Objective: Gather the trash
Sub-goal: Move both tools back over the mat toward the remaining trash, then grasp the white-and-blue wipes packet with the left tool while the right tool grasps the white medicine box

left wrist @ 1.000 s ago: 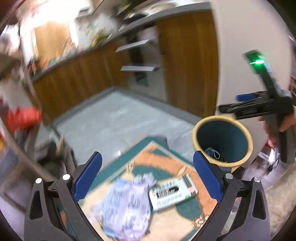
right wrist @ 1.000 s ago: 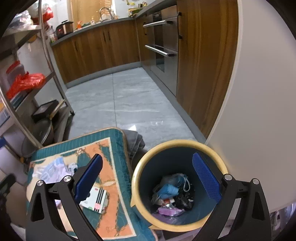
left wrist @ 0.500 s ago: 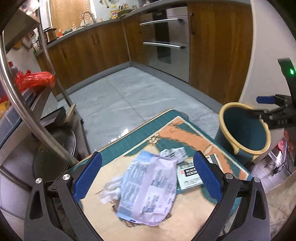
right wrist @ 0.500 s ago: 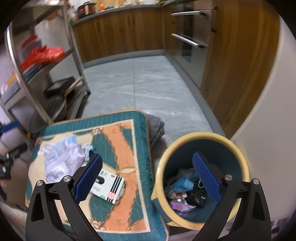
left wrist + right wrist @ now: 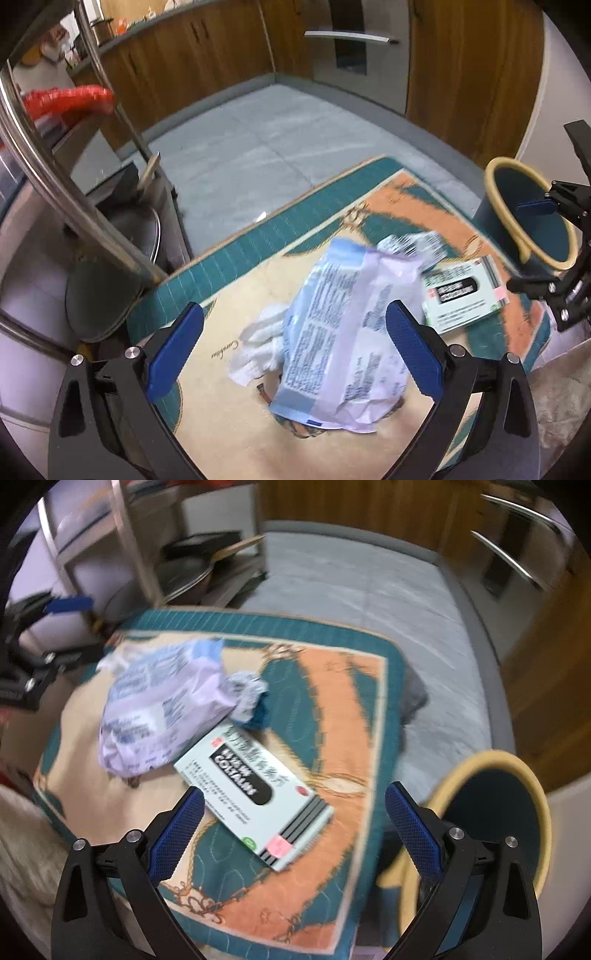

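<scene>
Both claws gape empty — left claw [image 5: 293,347] over the wrapper [image 5: 340,332], right claw [image 5: 293,829] over the box [image 5: 255,794], both lying on the mat [image 5: 343,709]. Wrapper looks light, crinkly — pinch a fold; box stiff — take its long edges.

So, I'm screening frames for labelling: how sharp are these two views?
Left wrist: crumpled wrapper fairly sharp, its print visible, edges bowed by fisheye. Right wrist: motion blur throughout, the box lettering smeared, the bin soft.
</scene>
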Demonstrator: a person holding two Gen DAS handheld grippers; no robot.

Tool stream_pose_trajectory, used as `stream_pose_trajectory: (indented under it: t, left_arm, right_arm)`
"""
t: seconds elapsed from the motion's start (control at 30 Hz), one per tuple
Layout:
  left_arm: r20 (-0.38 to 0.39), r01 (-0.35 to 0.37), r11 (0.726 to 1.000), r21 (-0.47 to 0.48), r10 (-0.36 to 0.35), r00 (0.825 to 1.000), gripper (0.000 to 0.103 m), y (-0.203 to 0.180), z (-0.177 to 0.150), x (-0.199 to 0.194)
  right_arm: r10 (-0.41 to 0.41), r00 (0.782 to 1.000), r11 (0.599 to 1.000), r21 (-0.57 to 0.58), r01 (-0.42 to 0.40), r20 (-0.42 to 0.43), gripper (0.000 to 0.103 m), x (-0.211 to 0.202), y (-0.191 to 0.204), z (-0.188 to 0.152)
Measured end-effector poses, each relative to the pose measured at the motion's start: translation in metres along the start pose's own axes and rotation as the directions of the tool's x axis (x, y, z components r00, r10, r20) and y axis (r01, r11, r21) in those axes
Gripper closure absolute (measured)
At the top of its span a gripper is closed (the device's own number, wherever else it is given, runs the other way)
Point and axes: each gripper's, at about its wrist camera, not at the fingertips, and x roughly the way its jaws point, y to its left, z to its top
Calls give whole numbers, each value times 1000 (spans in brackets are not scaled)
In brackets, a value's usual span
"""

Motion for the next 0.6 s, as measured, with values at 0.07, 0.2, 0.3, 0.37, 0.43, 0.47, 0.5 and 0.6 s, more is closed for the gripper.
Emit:
stream_pose_trajectory:
  t: [0.07,0.2,0.3,0.37,0.43,0.47,0.5,0.6]
  left_arm:
    - [-32,-6,1000,-5,6,999,6,4,-3,11]
    - [-75,-13,1000,18,14,997,6,5,-8,29]
    - [-103,-18,999,51,23,994,6,1,-12,41]
    - [-119,-10,999,53,16,993,6,0,-14,47]
    - [-131,7,999,50,-1,991,6,-1,-15,50]
    - [-136,21,999,41,-16,991,6,-1,-15,51]
    - [-140,31,999,31,-26,990,6,-1,-15,52]
    - [-144,58,998,8,-56,988,6,-2,-14,54]
  right_arm:
    - [11,1000,999,-34,-12,-23,6,13,10,2]
    - [41,997,994,-95,-46,-63,6,32,25,2]
    - [36,995,986,-159,-50,-88,6,45,35,-3]
    - [13,995,981,-189,-32,-103,6,55,39,-3]
    - [6,994,980,-199,-27,-108,6,60,38,-2]
    - [3,994,979,-202,-25,-110,6,62,38,-3]
    - [9,993,978,-205,-33,-116,6,65,38,-2]
    - [12,992,975,-219,-40,-124,6,72,37,0]
